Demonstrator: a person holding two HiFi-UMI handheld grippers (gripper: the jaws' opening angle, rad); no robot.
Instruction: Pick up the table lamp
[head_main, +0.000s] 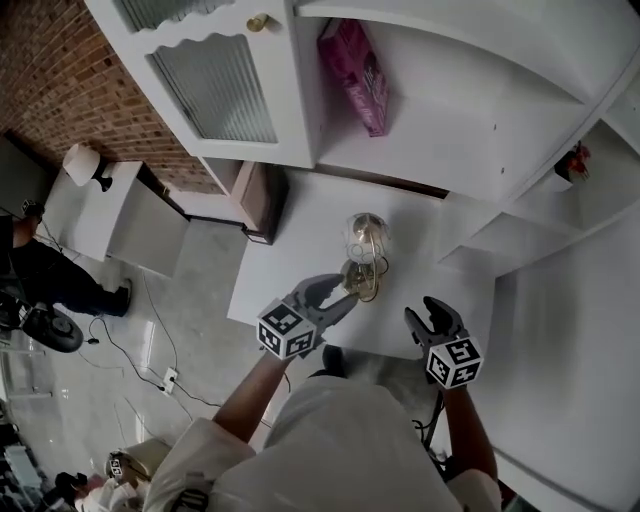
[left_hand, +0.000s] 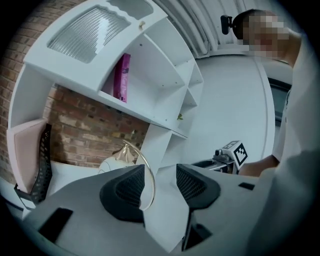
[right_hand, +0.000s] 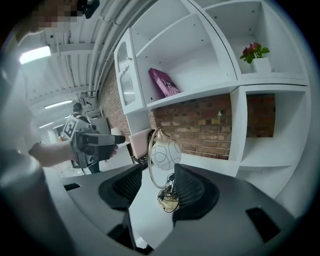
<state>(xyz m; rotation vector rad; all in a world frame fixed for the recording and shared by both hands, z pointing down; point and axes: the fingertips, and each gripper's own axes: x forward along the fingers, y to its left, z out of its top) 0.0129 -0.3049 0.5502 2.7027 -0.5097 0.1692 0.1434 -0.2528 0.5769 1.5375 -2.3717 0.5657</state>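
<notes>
Lamp: small table lamp (head_main: 365, 252) (left_hand: 113, 162) (right_hand: 165, 155) with round patterned glass globe, thin brass hoop and brass base, cord bunched at foot. Upright on smooth white tabletop (head_main: 298, 232).

Left gripper (head_main: 343, 291) (left_hand: 160, 183): 2 ribbed black pads parted, hoop between them, no squeeze visible.

Right gripper (head_main: 425, 312) (right_hand: 157, 188): parted, empty, near lamp.

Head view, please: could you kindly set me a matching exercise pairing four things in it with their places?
Things:
1 table lamp
2 pink box
3 red flowers
4 brass knob

Places:
A on the glass-fronted cabinet
B on the white tabletop
C in the small right-hand compartment
D leaning in the wide shelf

Pairs: 1-B, 2-D, 3-C, 4-A
</notes>
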